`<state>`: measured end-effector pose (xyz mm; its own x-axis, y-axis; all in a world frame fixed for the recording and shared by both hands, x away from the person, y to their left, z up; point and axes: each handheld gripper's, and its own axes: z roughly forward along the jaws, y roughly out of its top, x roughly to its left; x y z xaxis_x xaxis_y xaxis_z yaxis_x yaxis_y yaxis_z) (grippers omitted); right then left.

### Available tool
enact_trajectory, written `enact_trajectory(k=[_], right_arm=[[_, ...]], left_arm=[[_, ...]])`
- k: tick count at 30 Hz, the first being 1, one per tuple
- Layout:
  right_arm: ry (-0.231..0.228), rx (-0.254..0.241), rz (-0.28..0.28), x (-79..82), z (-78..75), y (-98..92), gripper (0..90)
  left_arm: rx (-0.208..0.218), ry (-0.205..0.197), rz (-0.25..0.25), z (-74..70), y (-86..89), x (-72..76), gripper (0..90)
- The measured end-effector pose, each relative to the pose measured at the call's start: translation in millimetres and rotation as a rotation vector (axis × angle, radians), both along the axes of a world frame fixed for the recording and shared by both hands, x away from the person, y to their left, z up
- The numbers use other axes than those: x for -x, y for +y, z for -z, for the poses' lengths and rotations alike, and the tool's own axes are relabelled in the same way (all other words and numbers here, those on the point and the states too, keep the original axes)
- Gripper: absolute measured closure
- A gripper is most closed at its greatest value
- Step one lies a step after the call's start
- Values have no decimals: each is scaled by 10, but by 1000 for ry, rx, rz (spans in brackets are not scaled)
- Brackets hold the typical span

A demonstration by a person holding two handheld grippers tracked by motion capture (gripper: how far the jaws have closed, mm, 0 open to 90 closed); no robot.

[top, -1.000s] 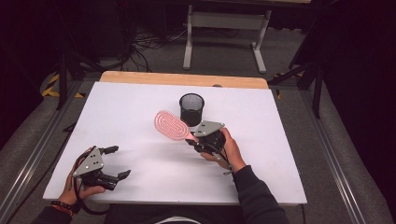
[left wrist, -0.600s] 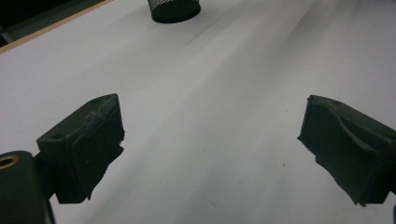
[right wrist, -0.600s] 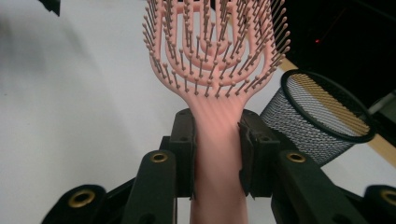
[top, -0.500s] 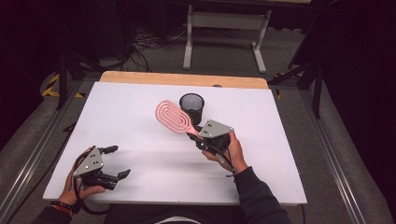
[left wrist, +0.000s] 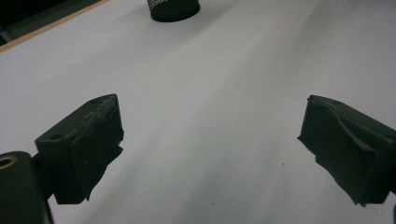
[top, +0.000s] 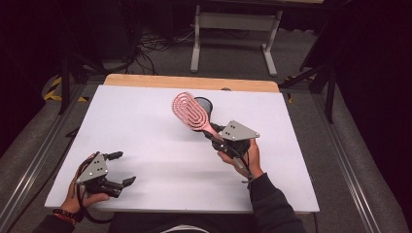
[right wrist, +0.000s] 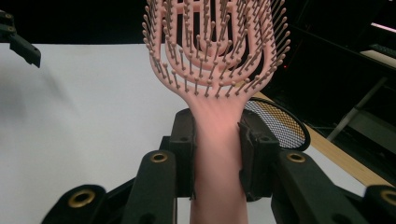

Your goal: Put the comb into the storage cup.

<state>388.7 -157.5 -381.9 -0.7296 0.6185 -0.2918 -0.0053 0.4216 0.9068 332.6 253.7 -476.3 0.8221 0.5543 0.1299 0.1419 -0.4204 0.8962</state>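
At the near left corner of the white surface [top: 145,141], the left tool [top: 121,168] rests low in the person's left hand [top: 82,194], its grey three-cornered plate facing up. Its jaws stand wide apart and released, with nothing between them. In the left gripper view the two black pads [left wrist: 91,144] frame a bare stretch of white, and the base of the black mesh cup [left wrist: 173,8] stands well beyond them at the top edge.

Toward the middle, a pink vented hairbrush [top: 190,111] is lifted clear of the surface, tilted, with its oval head up and to the left and its handle running down to the right. Behind the head, the mesh cup stands upright near the wooden far edge [top: 189,82] of the surface, partly hidden by the brush.

Further right, the right tool [top: 214,134] is clenched on the brush's handle, held by the person's right hand [top: 240,153], whose dark sleeve [top: 269,204] comes in from the bottom. In the right gripper view the pink handle [right wrist: 217,158] rises straight between the two jaws, which press on it from both sides, and the bristled face of the head [right wrist: 217,42] turns toward the camera. The rim and mesh of the cup [right wrist: 280,123] show just behind the right jaw, low and to the right of the brush head. At the upper left of that view, the tips of the left tool [right wrist: 18,39] show far off.
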Motion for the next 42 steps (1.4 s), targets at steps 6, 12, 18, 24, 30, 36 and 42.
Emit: enact_trajectory(k=[6,12,18,24,30,36,42], right_arm=[[1,-48,1,6,-44,-70,693],[-20,-80,11,15,-77,-122,694],[-21,-116,22,9,-80,-157,693],[-33,-141,29,11,-86,-178,693],[-43,-162,40,-4,-77,-198,693],[-44,-182,56,-34,-42,-239,692],[-50,-198,52,-63,-20,-268,692]], left_arm=[[-2,0,1,0,1,-2,68],[3,-1,2,0,1,1,68],[1,1,4,-2,-3,2,68],[28,8,4,-12,15,-5,69],[27,9,2,-11,18,-5,72],[25,13,0,-8,17,-9,72],[23,21,-1,-4,17,-15,74]])
